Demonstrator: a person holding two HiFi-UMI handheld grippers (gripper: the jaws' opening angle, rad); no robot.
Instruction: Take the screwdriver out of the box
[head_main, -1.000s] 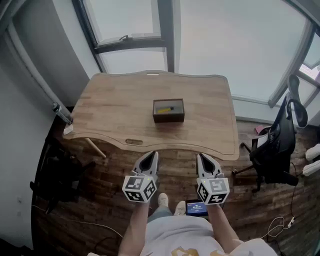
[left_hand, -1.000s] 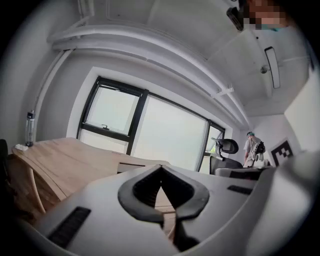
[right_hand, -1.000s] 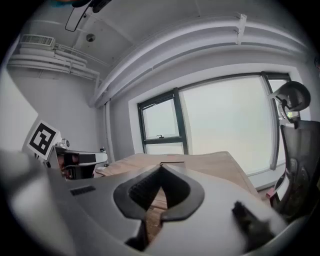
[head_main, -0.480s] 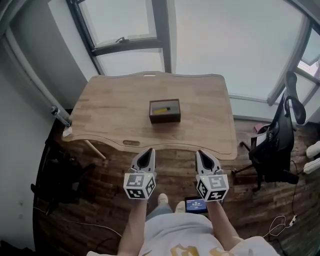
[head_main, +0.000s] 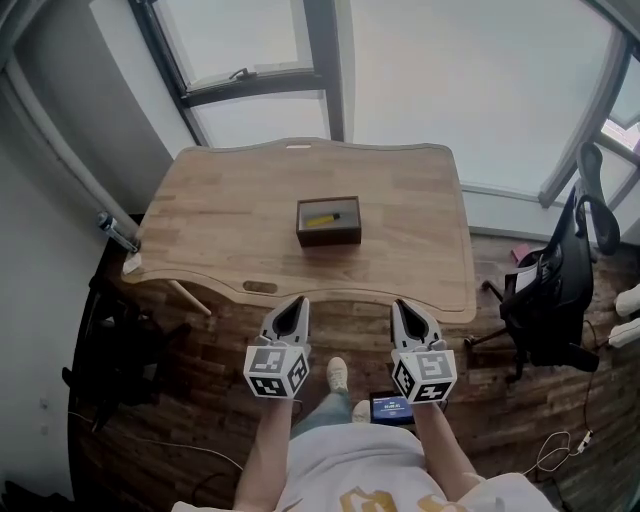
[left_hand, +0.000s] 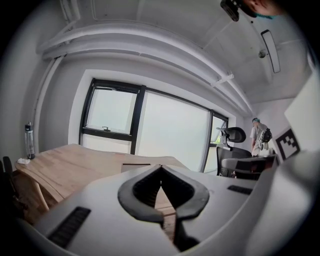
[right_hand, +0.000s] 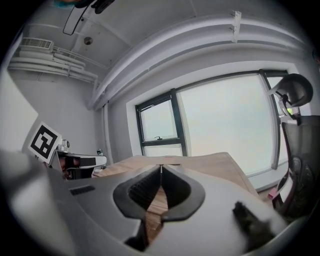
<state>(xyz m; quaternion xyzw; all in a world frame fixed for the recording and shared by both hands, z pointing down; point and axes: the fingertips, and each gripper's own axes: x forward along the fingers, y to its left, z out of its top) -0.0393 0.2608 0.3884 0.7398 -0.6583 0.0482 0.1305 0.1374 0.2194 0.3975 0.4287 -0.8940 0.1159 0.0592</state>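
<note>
A small dark brown box (head_main: 328, 221) stands open in the middle of the wooden table (head_main: 220, 220). Inside it lies a screwdriver (head_main: 323, 218) with a yellow handle. My left gripper (head_main: 296, 303) and my right gripper (head_main: 402, 305) are held side by side in front of the table's near edge, short of the box, both pointing at it. Each is shut with nothing between its jaws. In the left gripper view the box (left_hand: 135, 166) shows low on the table, just over the shut left gripper (left_hand: 161, 167). The right gripper (right_hand: 160, 167) meets tip to tip in its own view.
A bottle (head_main: 117, 231) stands by the table's left corner. A black office chair (head_main: 560, 280) is at the right, a dark stand (head_main: 115, 350) at the left. A phone (head_main: 392, 408) lies on the brick floor near the person's shoe (head_main: 338, 374). Windows run behind the table.
Both grippers have shifted slightly toward the table's edge. The table and box sit a little higher and further left in the head view than a second ago.
</note>
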